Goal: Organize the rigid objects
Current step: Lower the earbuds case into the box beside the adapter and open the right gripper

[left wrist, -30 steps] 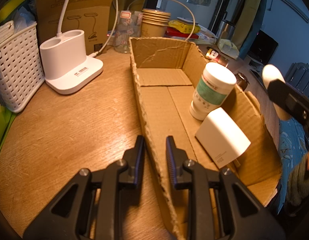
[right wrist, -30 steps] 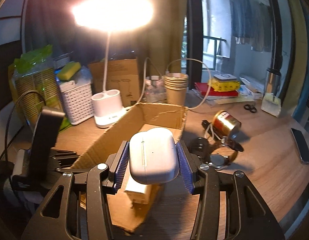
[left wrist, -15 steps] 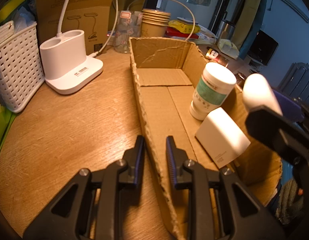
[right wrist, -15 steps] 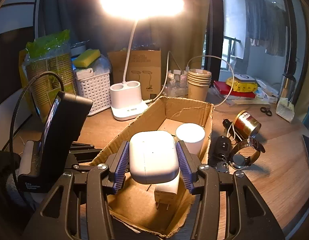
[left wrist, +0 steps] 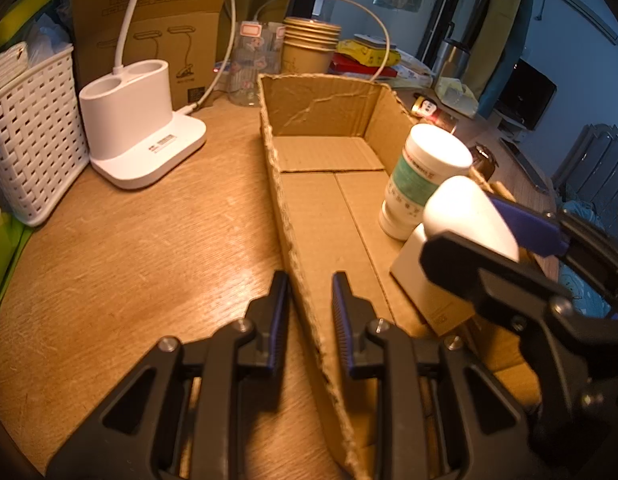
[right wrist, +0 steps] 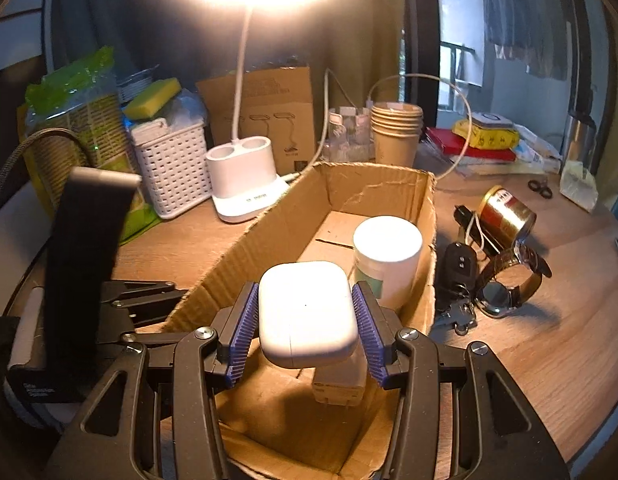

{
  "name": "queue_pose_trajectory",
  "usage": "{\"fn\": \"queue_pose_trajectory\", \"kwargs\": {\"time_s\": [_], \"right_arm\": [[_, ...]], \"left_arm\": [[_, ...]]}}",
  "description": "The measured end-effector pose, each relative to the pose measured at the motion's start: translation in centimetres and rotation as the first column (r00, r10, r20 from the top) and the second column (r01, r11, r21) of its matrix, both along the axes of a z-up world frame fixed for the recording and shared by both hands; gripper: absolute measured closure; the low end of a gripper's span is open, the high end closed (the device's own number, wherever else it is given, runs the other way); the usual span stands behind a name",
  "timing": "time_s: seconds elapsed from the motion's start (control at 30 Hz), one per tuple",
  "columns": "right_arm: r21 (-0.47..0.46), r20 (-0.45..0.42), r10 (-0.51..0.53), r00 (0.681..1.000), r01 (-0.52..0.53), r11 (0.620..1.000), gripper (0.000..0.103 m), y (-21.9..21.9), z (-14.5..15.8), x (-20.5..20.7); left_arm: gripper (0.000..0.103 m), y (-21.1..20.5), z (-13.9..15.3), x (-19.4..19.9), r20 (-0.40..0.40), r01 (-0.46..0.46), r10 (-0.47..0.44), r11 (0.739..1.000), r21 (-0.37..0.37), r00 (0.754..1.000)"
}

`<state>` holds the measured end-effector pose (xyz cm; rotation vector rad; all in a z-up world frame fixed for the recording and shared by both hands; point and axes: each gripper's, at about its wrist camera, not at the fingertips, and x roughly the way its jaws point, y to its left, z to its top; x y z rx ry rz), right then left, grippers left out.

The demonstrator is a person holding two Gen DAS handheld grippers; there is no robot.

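Note:
My right gripper (right wrist: 307,330) is shut on a white earbuds case (right wrist: 307,314) and holds it above the near end of the open cardboard box (right wrist: 373,180). The case also shows in the left wrist view (left wrist: 465,216). In the box stand a white bottle with a green label (left wrist: 421,184) and a white charger block (left wrist: 413,272). My left gripper (left wrist: 307,316) straddles the box's left wall (left wrist: 281,208), its jaws a little apart on either side of the cardboard edge.
On the wooden table stand a white lamp base (left wrist: 137,120), a white woven basket (left wrist: 29,128), stacked paper cups (left wrist: 309,48) and a cardboard sheet (left wrist: 149,20). Right of the box lie a car key (right wrist: 461,260), a wristwatch (right wrist: 505,280) and a tin can (right wrist: 505,212).
My right gripper has carried the earbuds case forward and down over the box, closer to the bottle and charger. My left gripper has stayed on the box wall.

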<state>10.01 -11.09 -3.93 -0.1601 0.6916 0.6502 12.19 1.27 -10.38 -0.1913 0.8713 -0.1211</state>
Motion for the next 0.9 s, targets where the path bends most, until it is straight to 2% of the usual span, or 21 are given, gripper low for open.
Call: {"fn": "queue_pose_trajectory", "kwargs": {"time_s": [0.3,0.43,0.57,0.9], "right_arm": [[0.010,-0.034,-0.014,0.999,0.015,1.000,0.053,-0.07,-0.48,0.54],[0.004,-0.022,-0.016,1.000,0.016,1.000,0.052,0.08,-0.39,0.44],[0.003,-0.014,-0.017,1.000,0.017,1.000,0.048,0.08,-0.26,0.41],[0.022,0.000,-0.021,1.000,0.021,1.000,0.047,-0.30,0.20,0.29]], "left_arm": [[0.079,-0.01,0.00,0.00,0.000,0.000,0.000,1.000,0.000,1.000],[0.079,0.00,0.01,-0.01,-0.001,0.000,0.000,1.000,0.000,1.000],[0.079,-0.05,-0.03,-0.01,-0.002,0.001,-0.001,1.000,0.002,1.000],[0.079,-0.01,0.01,0.03,-0.001,0.001,-0.001,1.000,0.003,1.000]]}}
